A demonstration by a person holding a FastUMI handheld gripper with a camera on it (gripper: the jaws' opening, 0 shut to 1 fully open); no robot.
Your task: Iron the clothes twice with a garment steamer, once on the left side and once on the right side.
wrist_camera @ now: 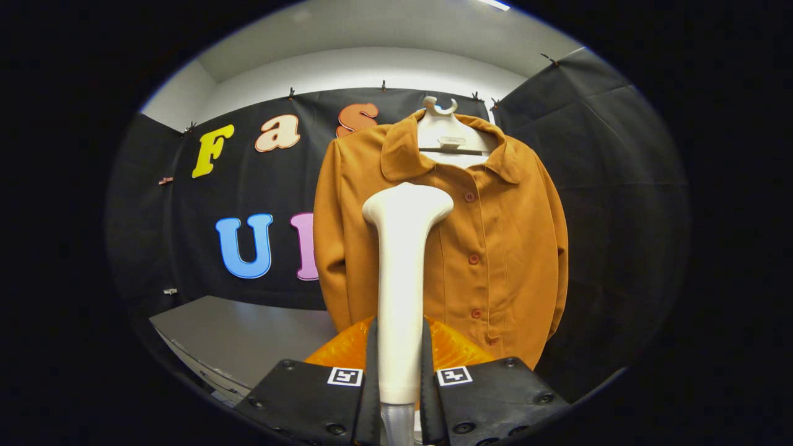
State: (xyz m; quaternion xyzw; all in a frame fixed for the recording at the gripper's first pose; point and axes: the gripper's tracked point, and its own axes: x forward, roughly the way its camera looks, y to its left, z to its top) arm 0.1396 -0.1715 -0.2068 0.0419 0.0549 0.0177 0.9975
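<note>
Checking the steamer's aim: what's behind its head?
Behind the steamer, held between the gripper's shut fingers, hangs the orange jacket on a white hanger. The head covers part of the jacket's front beside the buttons, so the fabric there cannot be seen.

Grey table [248,337] low in the booth, its near edge running along a corner. Black cloth wall [272,186] behind it, pinned by small clips [291,93] along the top. White hanger [447,133] hooked high against the cloth. Pale upper wall [359,68] above the cloth.
</note>
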